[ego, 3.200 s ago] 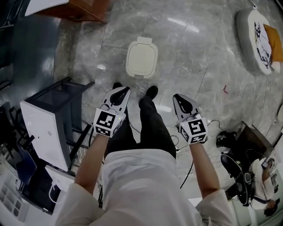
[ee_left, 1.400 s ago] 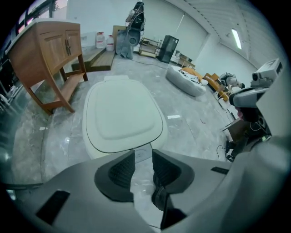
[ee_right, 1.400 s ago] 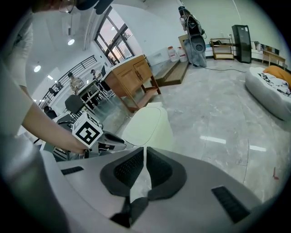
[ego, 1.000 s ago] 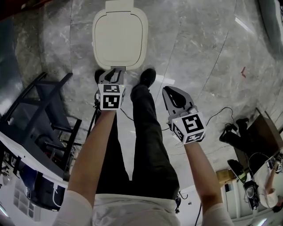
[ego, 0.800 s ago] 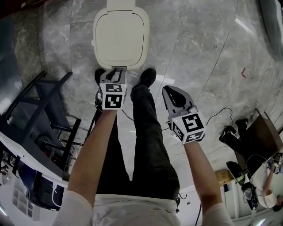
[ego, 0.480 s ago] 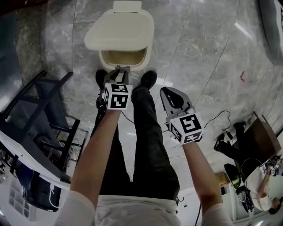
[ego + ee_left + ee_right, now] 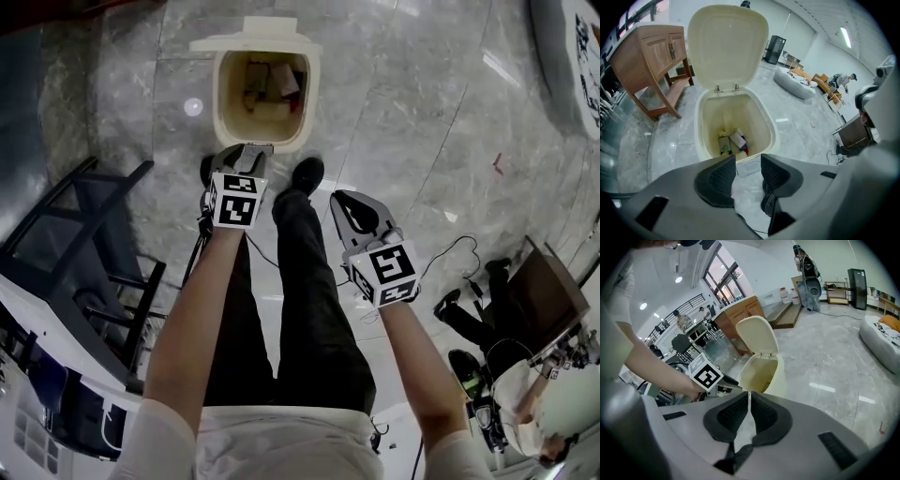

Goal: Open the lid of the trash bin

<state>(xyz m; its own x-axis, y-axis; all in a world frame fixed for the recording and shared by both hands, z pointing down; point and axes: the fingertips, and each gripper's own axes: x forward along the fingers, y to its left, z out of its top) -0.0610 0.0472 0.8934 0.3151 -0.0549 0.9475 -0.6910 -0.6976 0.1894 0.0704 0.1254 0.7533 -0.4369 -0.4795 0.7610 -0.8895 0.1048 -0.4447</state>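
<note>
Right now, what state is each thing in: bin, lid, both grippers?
lid: fully open, standing upright on its hinges.
trash bin: uncovered, some rubbish at the bottom.
left gripper: jaws opening, gripping nothing.
right gripper: jaws together, empty.

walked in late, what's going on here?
A person stands over a cream trash bin with a gripper in each hand. The lid is up on its hinge, and rubbish shows inside. The left gripper sits just short of the bin's front edge, jaws opening, nothing between them. The right gripper hangs off to the side, shut and empty.
</note>
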